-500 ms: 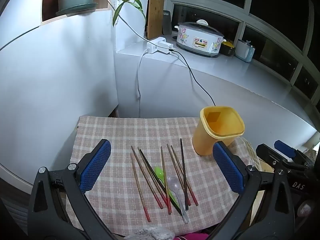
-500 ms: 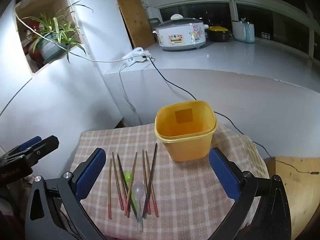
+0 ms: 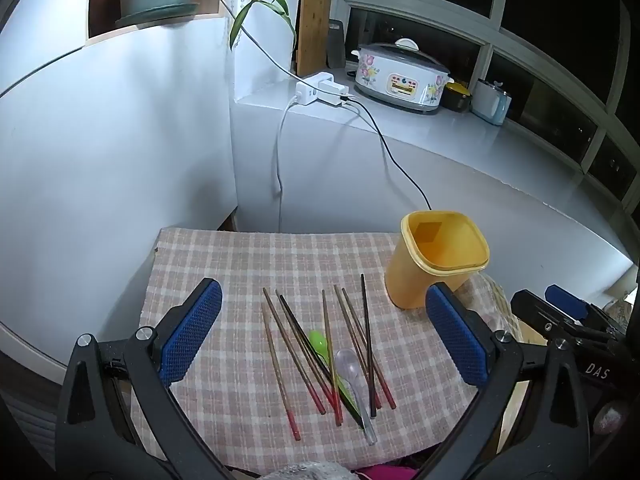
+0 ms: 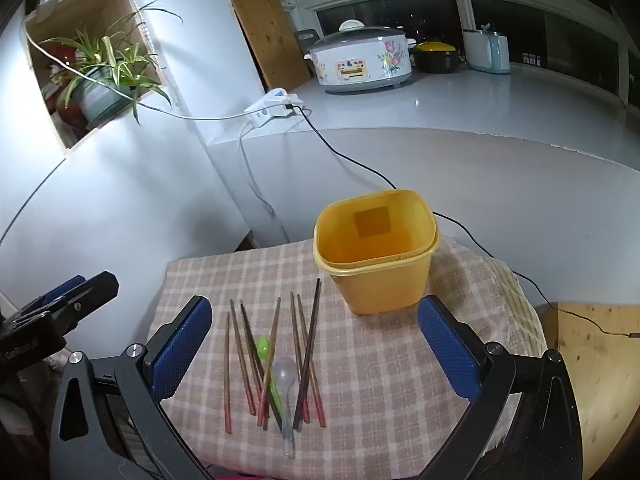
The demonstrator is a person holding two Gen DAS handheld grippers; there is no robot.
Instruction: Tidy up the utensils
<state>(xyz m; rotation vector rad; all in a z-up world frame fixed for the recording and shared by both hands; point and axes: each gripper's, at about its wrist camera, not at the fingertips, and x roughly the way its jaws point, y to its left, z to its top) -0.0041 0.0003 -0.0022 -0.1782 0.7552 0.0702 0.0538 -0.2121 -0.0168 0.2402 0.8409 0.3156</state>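
Both the left gripper (image 3: 322, 328) and right gripper (image 4: 314, 342) hover with jaws wide apart, empty, above chopsticks (image 3: 298, 354) at lower centre; yellow container (image 4: 376, 250) upright beside them.

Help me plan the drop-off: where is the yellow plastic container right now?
The yellow plastic container stands upright on the checked cloth, right of the scattered wooden chopsticks in both wrist views.

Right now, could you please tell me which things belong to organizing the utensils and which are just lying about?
For the job: chopsticks, green spoon, clear spoon, yellow container.
Lying about: rice cooker, power strip, potted plant, black pot.
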